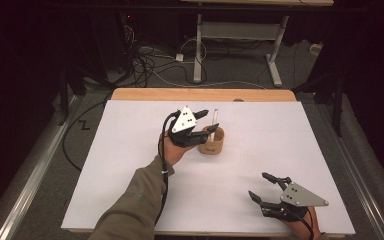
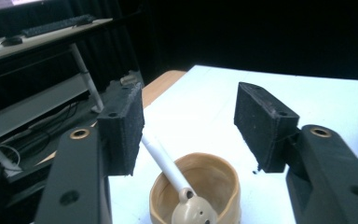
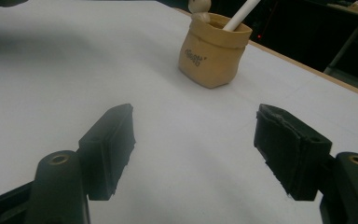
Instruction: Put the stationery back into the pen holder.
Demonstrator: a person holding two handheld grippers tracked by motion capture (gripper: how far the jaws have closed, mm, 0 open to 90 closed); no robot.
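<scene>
**Left gripper spread over the cup and pen**

The left gripper (image 1: pixel 206 120) is held over the middle of the table (image 1: pixel 130 165), with the forearm stretched forward from the bottom edge of the high view and the hand (image 1: pixel 172 150) wrapped under the tool. Its jaws are spread wide and nothing is pinched between them. In the left gripper view the cup (image 2: pixel 196 193) is seen just below and between the jaws, and the pen (image 2: pixel 165 163) passes close beside the left pad; whether it is touched cannot be told.

The cup stands upright near the table's centre. The pen is propped inside it, its rounded figure end low at the rim and its white shaft leaning up and away toward the far edge of the table, so the long axis is tilted, not vertical.

The right gripper (image 1: pixel 260 187) is held low near the table's near right corner, well apart from the cup, its jaws also spread and empty. It is pointed toward the cup.
</scene>
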